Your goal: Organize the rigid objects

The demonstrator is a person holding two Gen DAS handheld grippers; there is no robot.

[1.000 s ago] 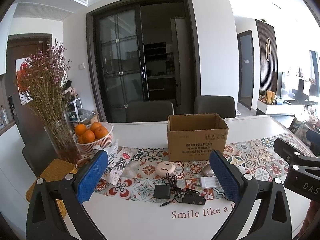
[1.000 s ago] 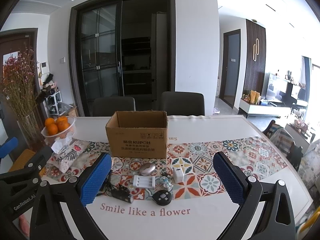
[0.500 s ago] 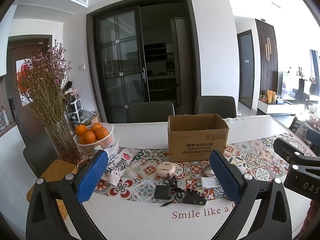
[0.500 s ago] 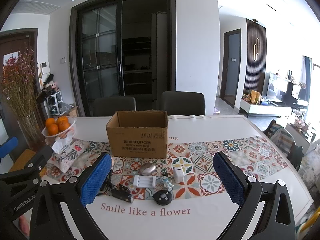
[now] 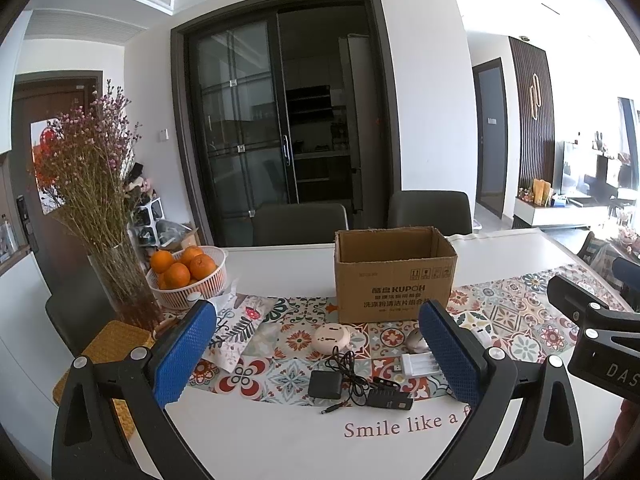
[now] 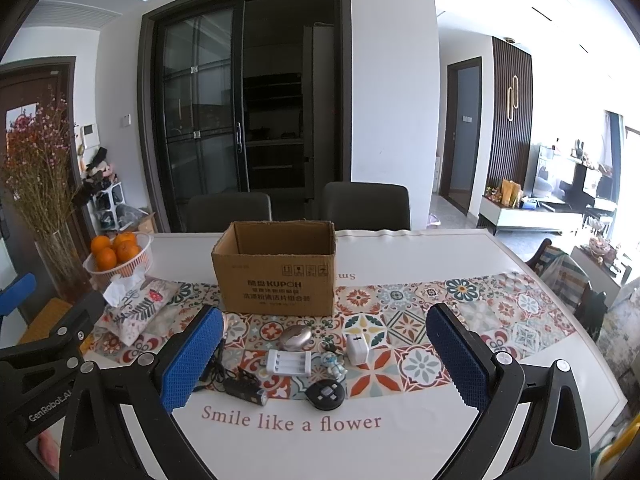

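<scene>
With both your left gripper [image 5: 318,354] and right gripper [image 6: 325,354] spread wide and empty, watch the black adapter [image 5: 325,385] — its loose cord [image 5: 349,372] (tangled nearby) could drag neighbours toward the cardboard box [image 5: 394,276].

Both views are bright and sharp. Daylight pours in from the right of the frame, where the windows [image 6: 616,148] blow out to white glare. The glass doors [image 5: 280,120] at centre stay dark. Shadows on the table [image 6: 400,248] are soft. Fisheye distortion bends straight lines toward black vignetted corners.
</scene>
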